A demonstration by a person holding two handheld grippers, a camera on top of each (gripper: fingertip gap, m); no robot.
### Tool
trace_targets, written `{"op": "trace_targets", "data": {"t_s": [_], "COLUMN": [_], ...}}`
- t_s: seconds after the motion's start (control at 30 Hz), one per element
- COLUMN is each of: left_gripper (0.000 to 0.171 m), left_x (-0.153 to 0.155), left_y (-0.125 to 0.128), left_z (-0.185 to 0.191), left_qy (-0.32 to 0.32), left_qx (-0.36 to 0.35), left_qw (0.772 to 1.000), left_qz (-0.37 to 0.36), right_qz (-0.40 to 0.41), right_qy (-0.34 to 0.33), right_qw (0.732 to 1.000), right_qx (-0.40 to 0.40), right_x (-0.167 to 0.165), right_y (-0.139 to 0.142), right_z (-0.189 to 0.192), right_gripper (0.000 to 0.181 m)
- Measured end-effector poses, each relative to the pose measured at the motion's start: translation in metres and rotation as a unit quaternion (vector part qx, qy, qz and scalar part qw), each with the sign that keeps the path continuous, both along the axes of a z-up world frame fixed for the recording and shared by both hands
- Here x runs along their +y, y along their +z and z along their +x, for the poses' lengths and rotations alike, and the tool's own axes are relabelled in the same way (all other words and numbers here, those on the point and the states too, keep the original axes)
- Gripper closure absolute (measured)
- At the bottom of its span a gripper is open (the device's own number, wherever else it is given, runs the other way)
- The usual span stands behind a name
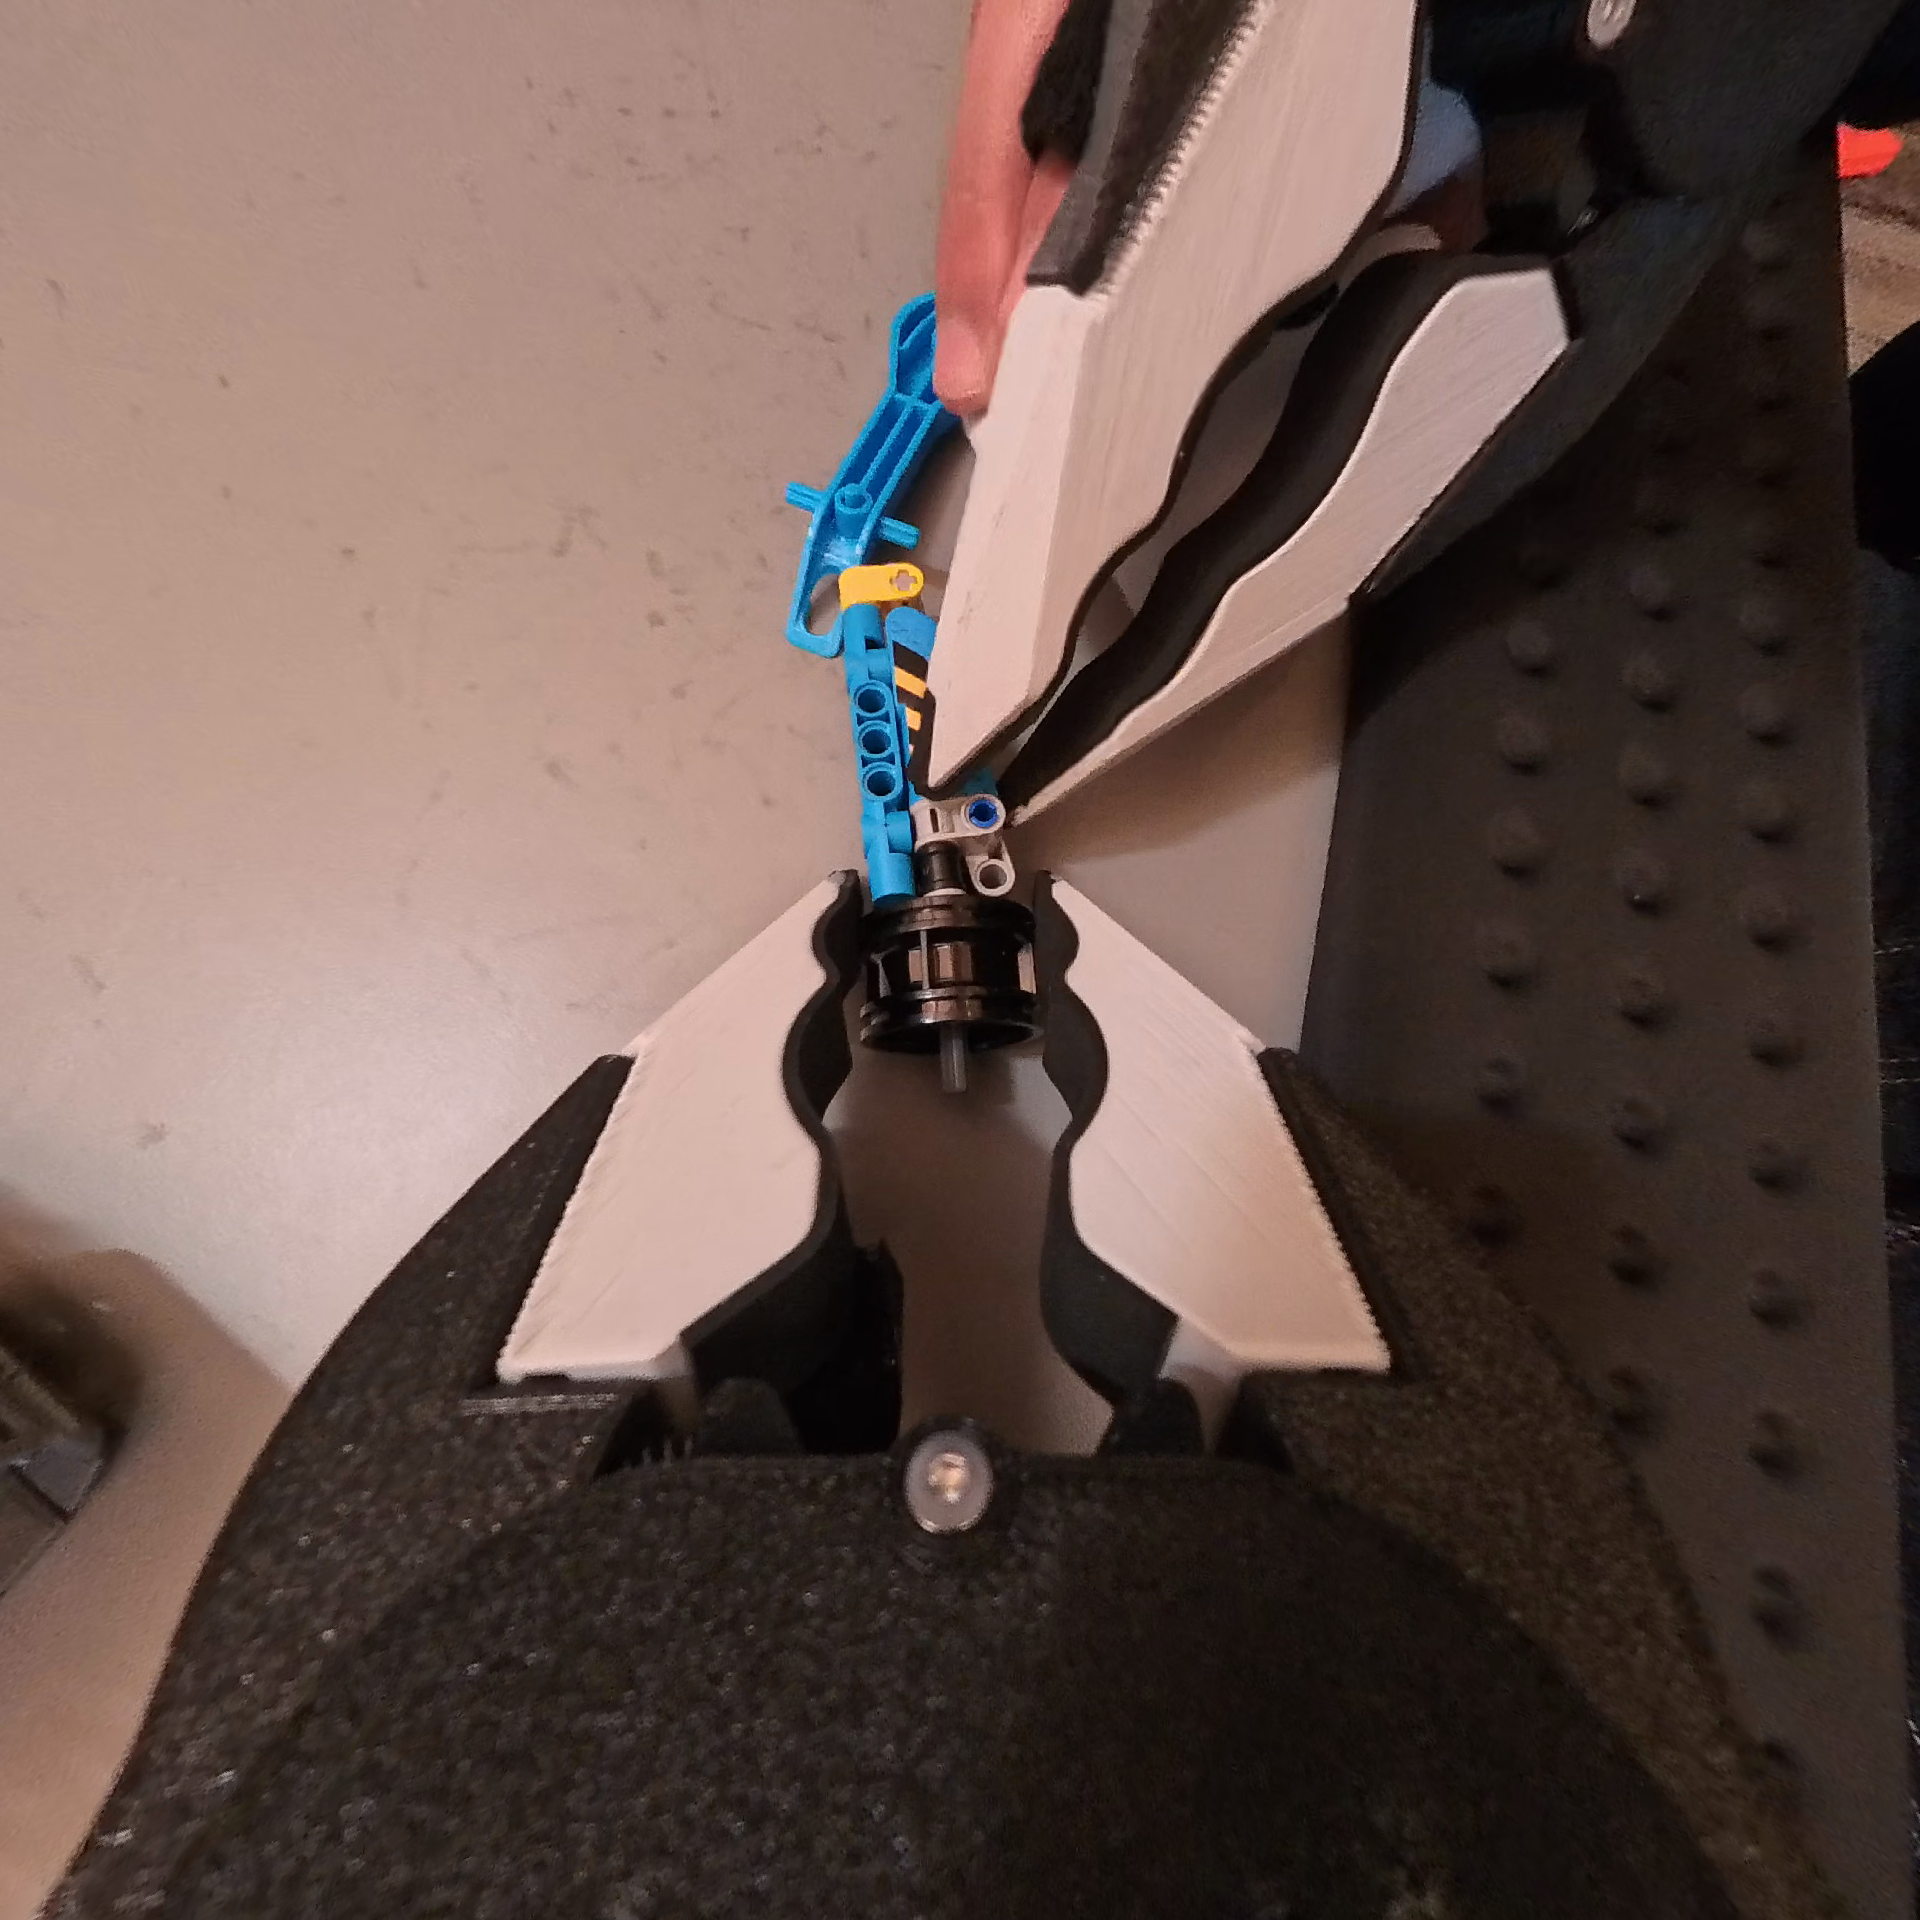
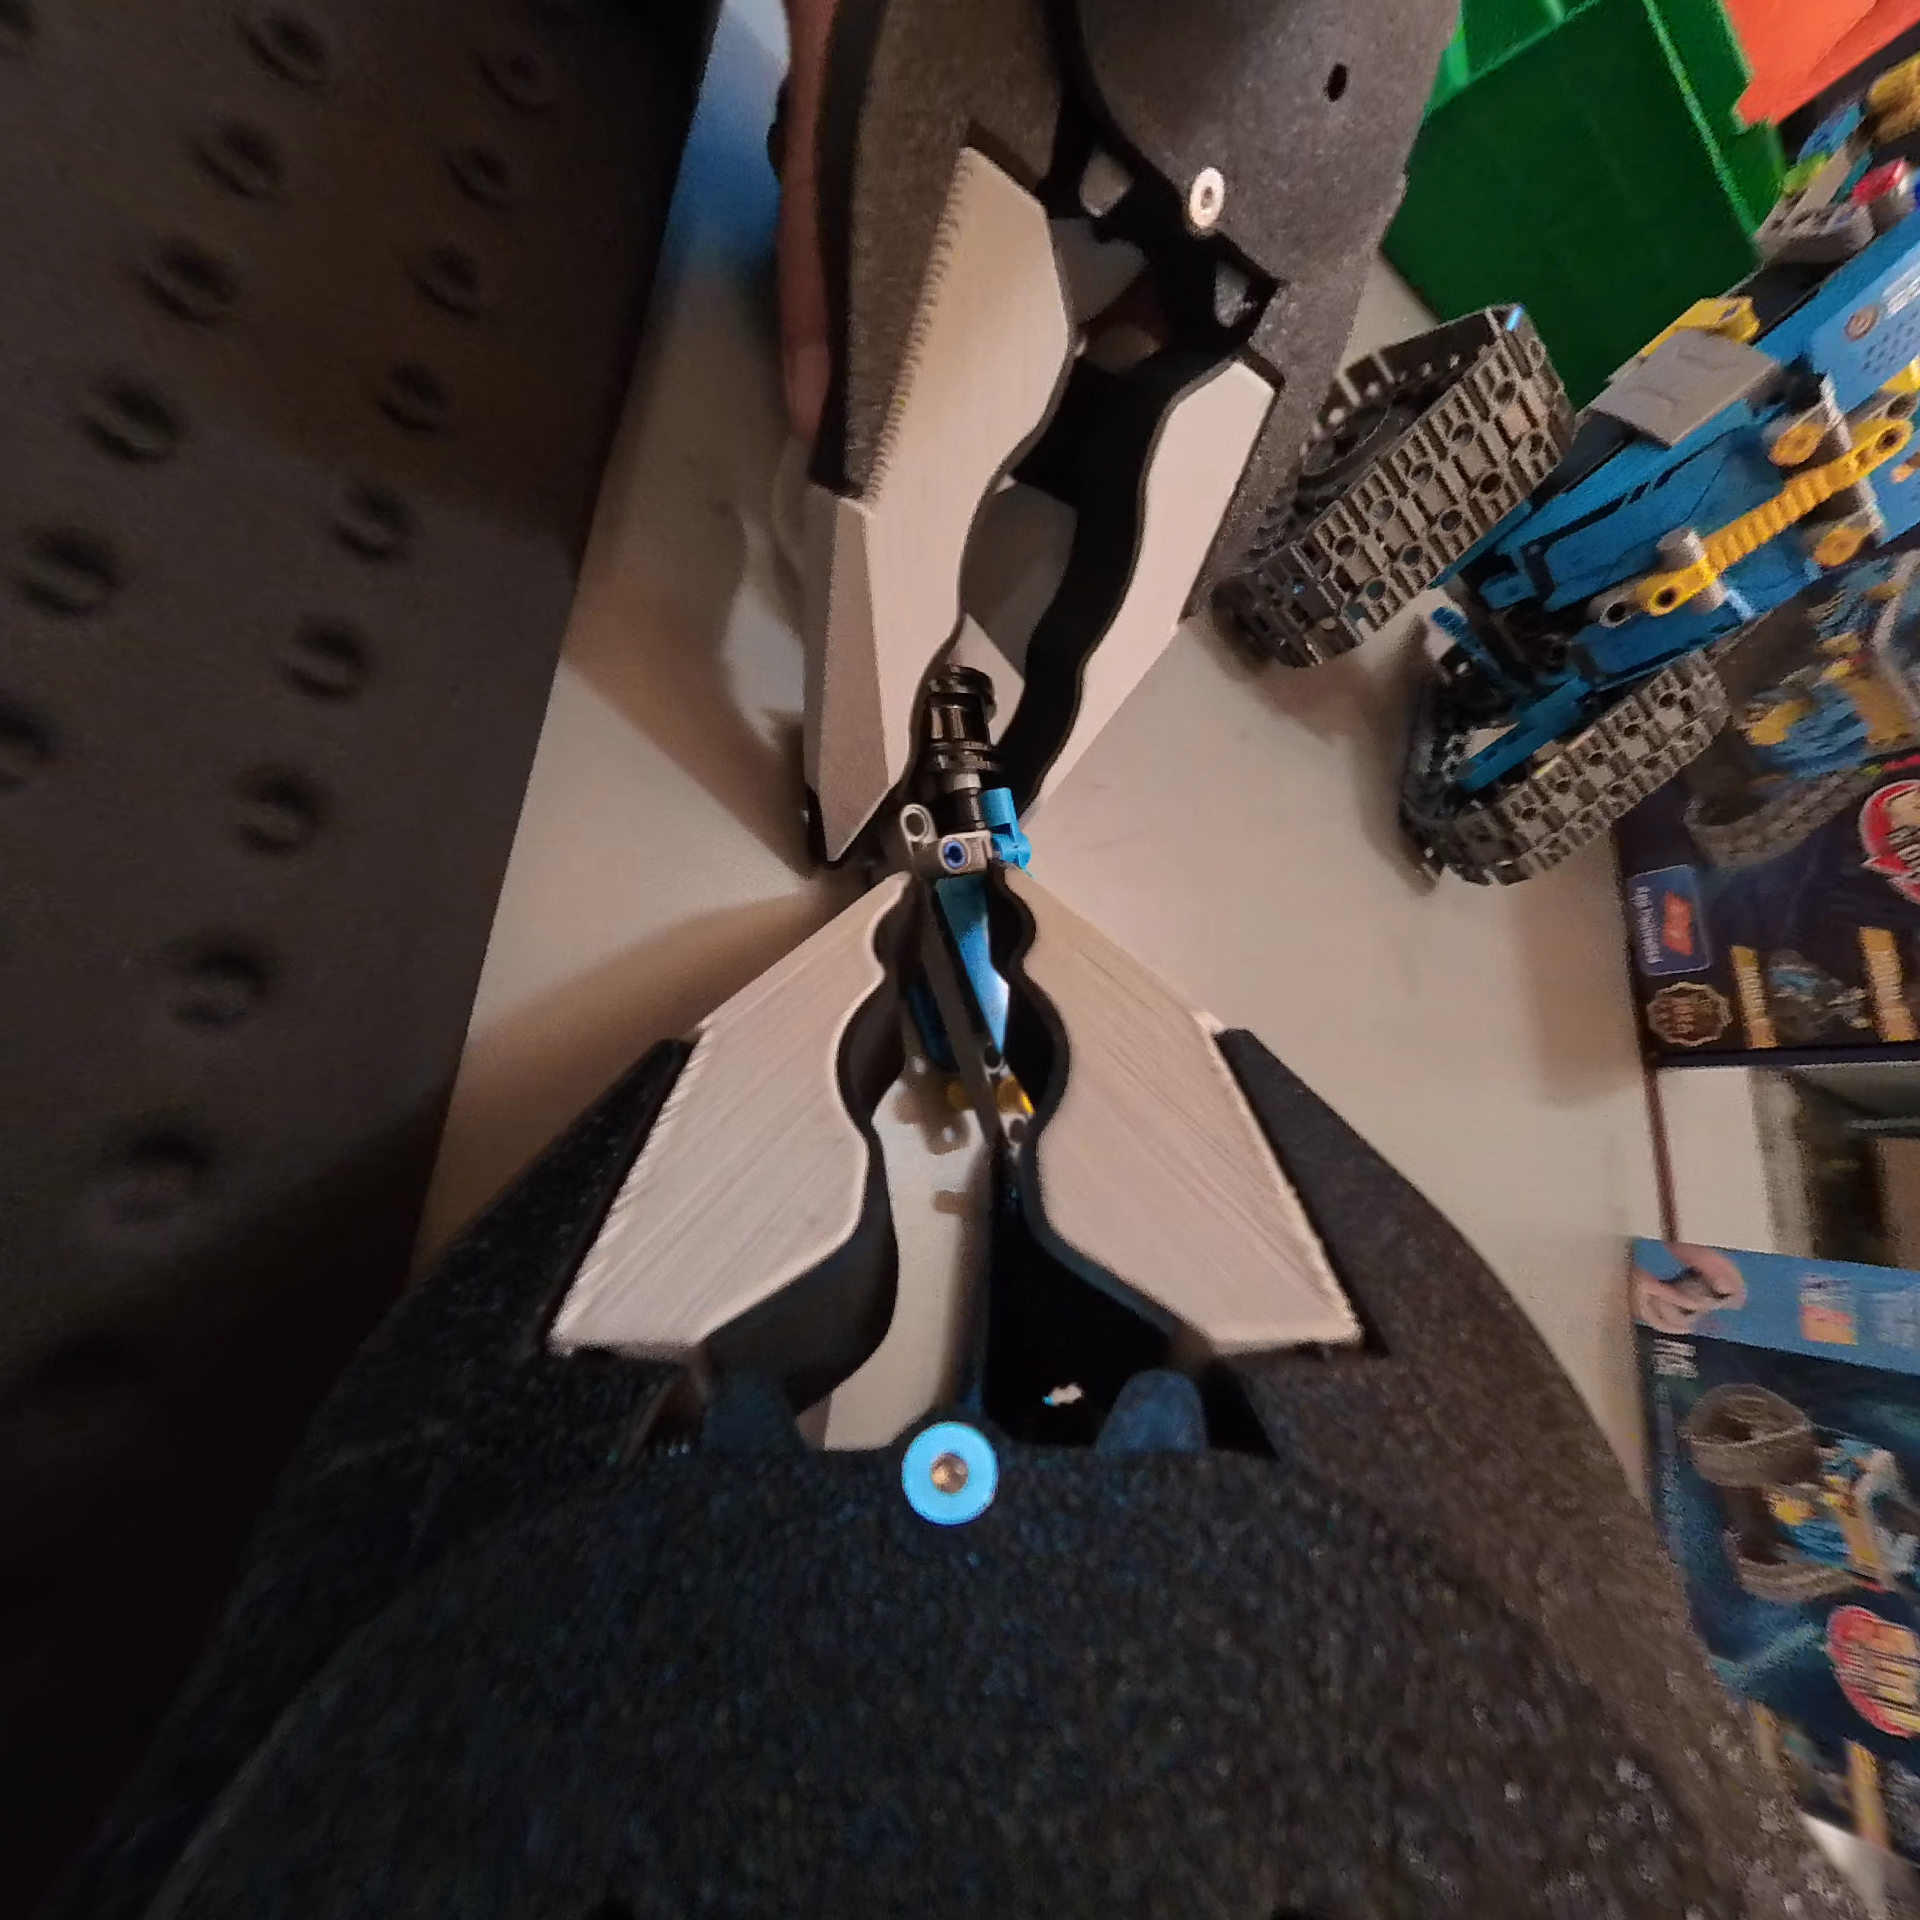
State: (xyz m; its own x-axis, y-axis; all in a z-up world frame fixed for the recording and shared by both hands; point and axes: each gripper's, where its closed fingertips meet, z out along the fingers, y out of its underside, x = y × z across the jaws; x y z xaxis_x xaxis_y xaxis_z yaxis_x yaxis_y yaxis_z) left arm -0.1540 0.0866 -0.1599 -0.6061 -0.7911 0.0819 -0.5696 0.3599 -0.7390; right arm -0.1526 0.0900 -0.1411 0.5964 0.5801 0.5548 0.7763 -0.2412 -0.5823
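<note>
A small brick assembly is held between both grippers above a pale table (image 1: 416, 520). It has a blue holed beam (image 1: 873, 727), a curved blue panel (image 1: 883, 436), a yellow connector (image 1: 878, 584), a grey connector with a blue pin (image 1: 961, 821), and a black wheel hub (image 1: 948, 971) on a grey axle. My left gripper (image 1: 948, 894) is shut on the hub. My right gripper (image 1: 977, 795) comes in from the upper right. In the right wrist view the right gripper (image 2: 961, 883) is shut on the blue beam (image 2: 966, 945), and the left gripper (image 2: 935, 821) holds the hub (image 2: 961, 727) from above.
A black studded mat (image 1: 1621, 935) lies along the table edge, seen also in the right wrist view (image 2: 260, 520). A blue and grey tracked model (image 2: 1558, 571), a green bin (image 2: 1579, 156) and toy boxes (image 2: 1787, 1507) stand beside the grippers. A person's finger (image 1: 977, 260) rests behind the right gripper. Only a small space, under 4 cm, lies between the two pairs of fingers.
</note>
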Motion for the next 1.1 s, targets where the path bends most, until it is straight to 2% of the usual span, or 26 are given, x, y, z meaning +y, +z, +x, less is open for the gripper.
{"op": "trace_targets", "data": {"t_s": [0.13,0.33,0.53,0.67,0.73,0.83,0.93,0.97,1.03,1.1], "left_gripper": [0.14,0.14,0.139,0.14,0.14,0.14,0.14,0.14,0.139,0.139], "left_x": [-0.001,0.001,0.008,0.004,0.002,-0.005,-0.008,-0.007,-0.006,-0.004], "left_y": [0.0,0.0,-0.001,0.0,0.003,0.009,0.01,0.01,0.015,0.024], "left_z": [0.002,0.005,0.012,0.009,0.007,0.001,0.0,0.001,0.001,0.002], "left_qy": [-0.002,0.002,0.022,0.007,0.003,-0.013,-0.016,-0.012,-0.009,-0.004], "left_qx": [-0.006,-0.011,-0.024,-0.014,-0.011,0.002,0.008,0.008,-0.003,-0.023], "left_qw": [1.0,1.0,0.999,1.0,1.0,0.999,0.998,0.998,0.997,0.996], "left_qz": [0.008,0.014,0.035,0.017,-0.001,-0.046,-0.056,-0.059,-0.071,-0.091], "right_qz": [-0.041,-0.046,-0.068,-0.046,-0.042,-0.023,0.018,0.019,-0.013,-0.012], "right_qy": [-0.015,-0.035,-0.061,-0.025,-0.023,-0.017,0.0,-0.006,-0.017,-0.019], "right_qw": [0.993,0.992,0.983,0.988,0.992,0.999,0.996,0.996,0.999,1.0], "right_qx": [0.109,0.109,0.162,0.148,0.118,0.013,-0.085,-0.089,-0.031,0.005], "right_x": [0.0,0.003,0.009,0.002,-0.002,0.0,0.002,0.003,0.001,0.0], "right_y": [0.006,0.007,0.006,0.006,0.003,-0.007,-0.008,-0.008,-0.005,0.003], "right_z": [0.002,0.006,0.013,0.007,0.008,0.007,0.004,0.005,0.004,0.006], "right_gripper": [0.181,0.181,0.181,0.179,0.152,0.146,0.155,0.156,0.157,0.158]}}
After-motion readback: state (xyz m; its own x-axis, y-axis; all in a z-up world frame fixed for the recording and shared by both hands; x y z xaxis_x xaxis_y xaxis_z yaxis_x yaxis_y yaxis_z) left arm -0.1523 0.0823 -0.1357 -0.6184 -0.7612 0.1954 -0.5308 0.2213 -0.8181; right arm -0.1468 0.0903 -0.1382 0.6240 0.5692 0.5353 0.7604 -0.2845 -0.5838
